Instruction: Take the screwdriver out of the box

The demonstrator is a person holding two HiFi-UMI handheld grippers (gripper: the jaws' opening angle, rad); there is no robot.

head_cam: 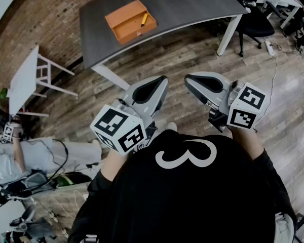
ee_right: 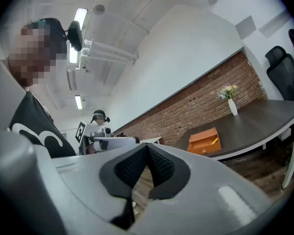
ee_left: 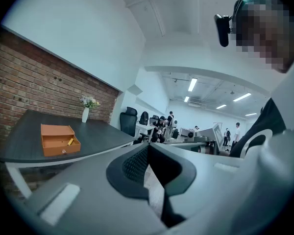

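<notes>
An orange box (head_cam: 130, 20) lies open on the dark grey table (head_cam: 192, 6), far ahead of me. A yellow screwdriver (head_cam: 145, 18) rests inside it, toward its right side. In the left gripper view the box (ee_left: 60, 140) and the screwdriver (ee_left: 70, 142) are small at the left. In the right gripper view the box (ee_right: 205, 141) and the screwdriver (ee_right: 215, 141) sit right of centre. My left gripper (head_cam: 160, 81) and right gripper (head_cam: 189, 79) are held side by side close to my chest, well short of the table. Both are shut and hold nothing.
A white side table (head_cam: 23, 80) stands at the left by the brick wall. A black office chair (head_cam: 253, 19) is beyond the table's right end. A white vase with flowers (ee_left: 85, 112) stands at the table's far end. A seated person (head_cam: 20, 156) and cables are at the lower left.
</notes>
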